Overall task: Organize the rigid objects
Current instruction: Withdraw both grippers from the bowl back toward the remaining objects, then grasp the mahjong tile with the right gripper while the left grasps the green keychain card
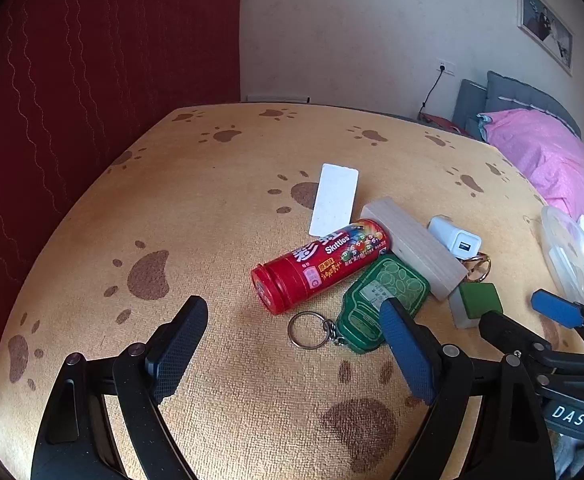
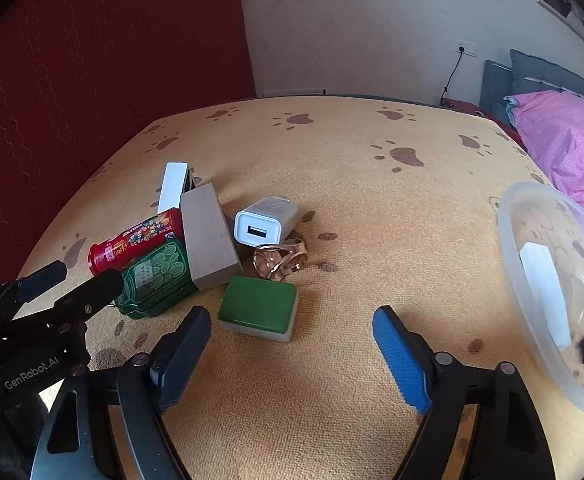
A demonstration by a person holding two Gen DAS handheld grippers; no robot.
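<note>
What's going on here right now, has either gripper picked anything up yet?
Not yet. Both grippers hang open and empty over the paw-print table. The left gripper faces the Skittles tube and green keychain; the right gripper faces the green mahjong tile. The wooden block, white charger, white slab and gold ring holder lie clustered together. The clear container sits to the right, already holding something white.

A matt, nubby cloth [image 1: 220, 208] is covering the tabletop. The Skittles tube [image 1: 319, 266] is showing glossy red plastic, the block [image 2: 208, 236] pale bare wood, the key ring [image 1: 307, 330] shining metal, the bowl [image 2: 551, 280] clear smooth plastic.
</note>
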